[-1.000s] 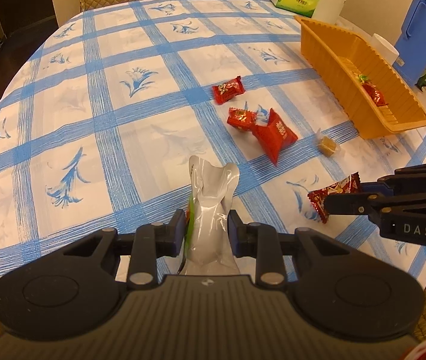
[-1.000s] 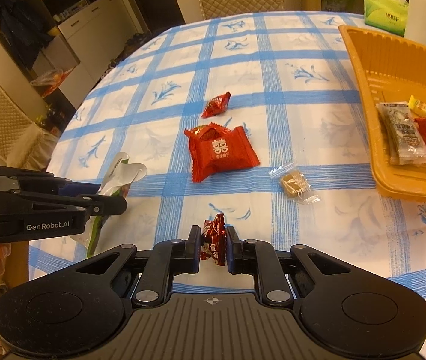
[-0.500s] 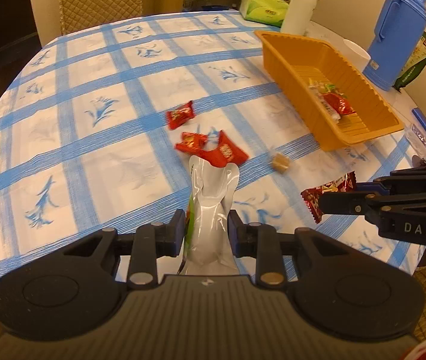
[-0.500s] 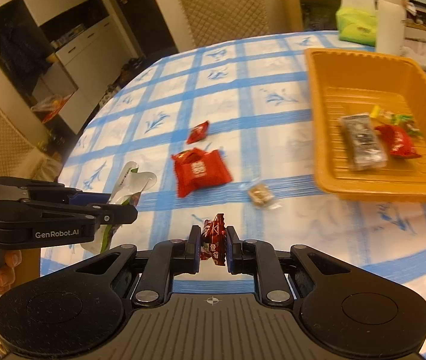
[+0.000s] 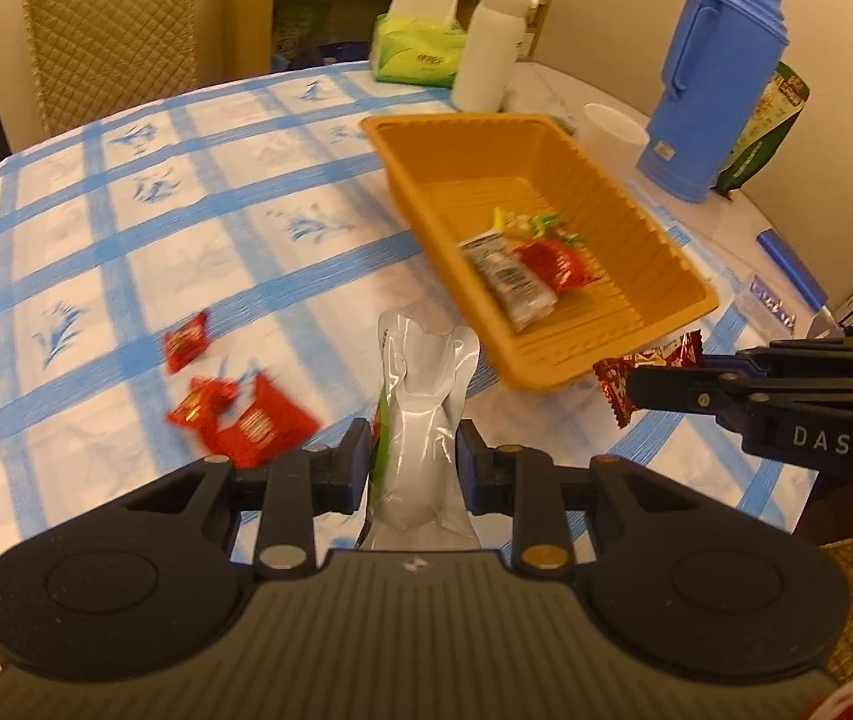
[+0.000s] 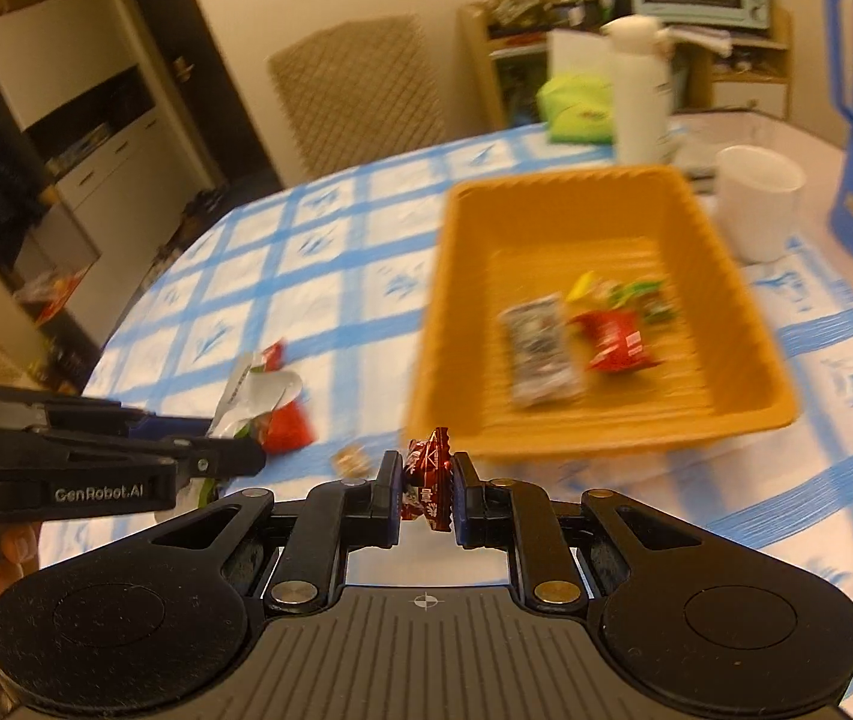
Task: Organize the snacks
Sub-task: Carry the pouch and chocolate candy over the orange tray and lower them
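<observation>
My left gripper [image 5: 415,450] is shut on a silver and green snack pouch [image 5: 426,408], held above the table short of the orange basket [image 5: 552,378]. My right gripper [image 6: 424,480] is shut on a dark red candy [image 6: 426,474], near the basket's front rim [image 6: 546,450]. In the left wrist view the right gripper [image 5: 636,384] holds that candy [image 5: 618,378] beside the basket. The basket holds a grey packet [image 5: 510,282], a red packet [image 5: 558,264] and a yellow-green one. Three red packets [image 5: 246,414] and a small tan candy [image 6: 351,459] lie on the tablecloth.
Behind the basket stand a blue thermos [image 5: 714,78], a white bottle [image 5: 489,48], a white cup [image 5: 612,132] and a green tissue pack [image 5: 417,54]. A padded chair [image 5: 108,30] stands at the table's far side. The blue checked tablecloth [image 5: 126,210] covers the table.
Both grippers have risen and moved toward the orange basket with their snacks still held. The basket now looks larger and closer in both views.
</observation>
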Demonstrator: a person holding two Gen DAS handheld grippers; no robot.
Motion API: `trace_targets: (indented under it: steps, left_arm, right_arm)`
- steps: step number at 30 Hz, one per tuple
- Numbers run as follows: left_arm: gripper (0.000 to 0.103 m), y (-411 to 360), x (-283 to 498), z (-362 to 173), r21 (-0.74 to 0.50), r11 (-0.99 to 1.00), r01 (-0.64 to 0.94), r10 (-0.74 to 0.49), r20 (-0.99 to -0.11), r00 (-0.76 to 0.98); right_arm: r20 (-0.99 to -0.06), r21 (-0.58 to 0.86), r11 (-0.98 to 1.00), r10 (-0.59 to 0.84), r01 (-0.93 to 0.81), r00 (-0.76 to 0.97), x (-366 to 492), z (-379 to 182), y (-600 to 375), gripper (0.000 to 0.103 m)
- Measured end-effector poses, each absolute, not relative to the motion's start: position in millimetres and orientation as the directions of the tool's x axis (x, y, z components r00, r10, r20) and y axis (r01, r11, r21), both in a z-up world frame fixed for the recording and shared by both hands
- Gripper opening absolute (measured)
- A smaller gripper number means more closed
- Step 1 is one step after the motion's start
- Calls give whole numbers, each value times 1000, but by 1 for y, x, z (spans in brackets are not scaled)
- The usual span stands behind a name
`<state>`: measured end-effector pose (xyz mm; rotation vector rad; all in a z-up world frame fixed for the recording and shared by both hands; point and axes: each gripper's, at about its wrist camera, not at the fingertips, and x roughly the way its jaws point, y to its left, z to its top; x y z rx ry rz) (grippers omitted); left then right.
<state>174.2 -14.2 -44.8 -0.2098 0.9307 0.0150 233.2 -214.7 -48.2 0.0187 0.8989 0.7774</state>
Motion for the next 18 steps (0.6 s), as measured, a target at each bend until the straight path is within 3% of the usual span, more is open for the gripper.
trace_targets:
  steps: [18]
  left_arm:
    - [27,-72,298,-33,-207,970,-127,-82,-771,632]
  right_arm:
    - [-633,313,777,599,-546,491,337,-37,-268,17]
